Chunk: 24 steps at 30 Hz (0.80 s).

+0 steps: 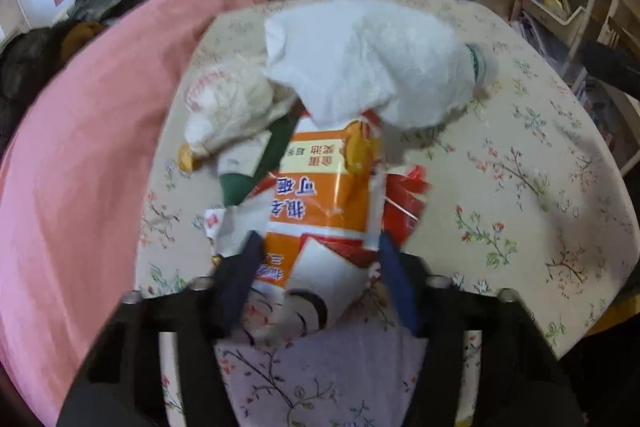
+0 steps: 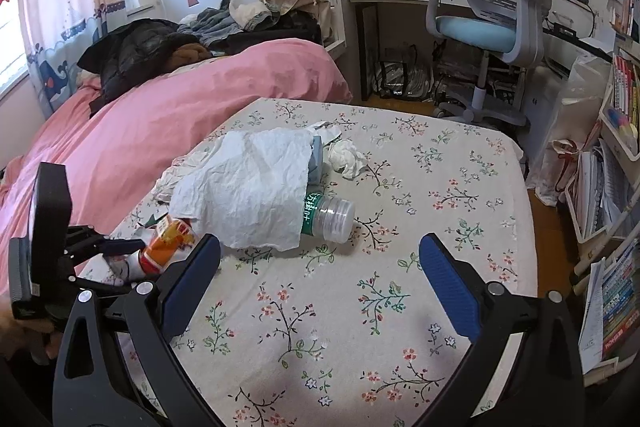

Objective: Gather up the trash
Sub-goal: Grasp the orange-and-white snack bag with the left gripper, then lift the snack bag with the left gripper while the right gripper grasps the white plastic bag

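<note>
A: Left gripper (image 1: 320,251), seen from its own wrist: blue pads (image 1: 394,275) partly apart, flanking the near end of an orange snack wrapper (image 1: 324,195). Pressing on it?

B: Cannot tell; blurred there. Wrapper between the pads, lying on the floral tablecloth (image 1: 520,187). Same wrapper at the left edge in the right wrist view, between the blue fingers.

A: Right gripper (image 2: 320,267)?

B: Spread wide, holding nothing, poised over bare cloth near the table's front.

A: Remaining trash?

B: Clear plastic bottle (image 2: 332,217) with a green label, on its side mid-table, half draped by a crumpled white paper sheet (image 2: 248,191). Balled tissue (image 2: 348,157) just behind. More scraps under the sheet's left side, beside the pink bedspread (image 2: 160,115).
</note>
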Motion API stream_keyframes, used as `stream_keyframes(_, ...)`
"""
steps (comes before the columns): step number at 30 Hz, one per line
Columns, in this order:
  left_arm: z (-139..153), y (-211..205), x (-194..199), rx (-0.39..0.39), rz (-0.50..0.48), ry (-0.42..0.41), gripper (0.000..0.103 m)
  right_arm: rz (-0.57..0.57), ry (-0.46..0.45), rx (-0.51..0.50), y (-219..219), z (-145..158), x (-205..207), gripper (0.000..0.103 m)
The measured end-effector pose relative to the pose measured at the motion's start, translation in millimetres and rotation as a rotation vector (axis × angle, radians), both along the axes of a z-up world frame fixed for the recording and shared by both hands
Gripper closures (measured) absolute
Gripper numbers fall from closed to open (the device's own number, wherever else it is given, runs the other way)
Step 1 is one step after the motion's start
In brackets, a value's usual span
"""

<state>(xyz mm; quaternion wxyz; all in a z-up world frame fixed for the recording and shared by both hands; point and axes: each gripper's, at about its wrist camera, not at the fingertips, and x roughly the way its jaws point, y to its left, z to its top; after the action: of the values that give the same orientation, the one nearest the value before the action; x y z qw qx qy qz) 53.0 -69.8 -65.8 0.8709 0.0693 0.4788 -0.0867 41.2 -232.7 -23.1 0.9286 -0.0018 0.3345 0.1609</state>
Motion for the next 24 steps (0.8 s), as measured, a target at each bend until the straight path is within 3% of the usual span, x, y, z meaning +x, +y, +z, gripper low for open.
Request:
stream_keyframes(2,9.3,6.6,-0.1,-0.091,-0.001,0.018,0.082,0.004,0.000,0.003,1.4,-0.5,1.3,0.007)
stream_keyframes(10,58.6,36.3,-37.9,-0.251,0.042,-0.084,0.086,0.067,-0.005,0.001,22.1,-1.2,8.5,0.007)
stream_keyframes(12,59.4,42.3,-42.8,-0.239,0.082,-0.087,0.086,0.135,0.014,-0.003,39.2,-5.1,9.8,0.007)
stream_keyframes(14,55.4,47.8,-40.0,-0.248,0.074,-0.051,0.086,0.194,0.008,-0.073,64.8,-11.2,6.0,0.007)
stream_keyframes(19,49.6,33.3,-40.6,-0.118,0.001,-0.007,0.086,0.348,-0.037,-0.311,127.8,-34.5,-11.1,0.007)
stream_keyframes(22,39.8,32.1,-51.5,-0.031,-0.056,0.002,0.086,0.410,-0.002,-0.269,142.5,-42.0,-12.0,0.008)
stream_keyframes(24,31.4,31.7,-57.5,0.031,-0.072,0.012,0.086,0.426,0.027,-0.230,147.9,-45.3,-9.1,0.018)
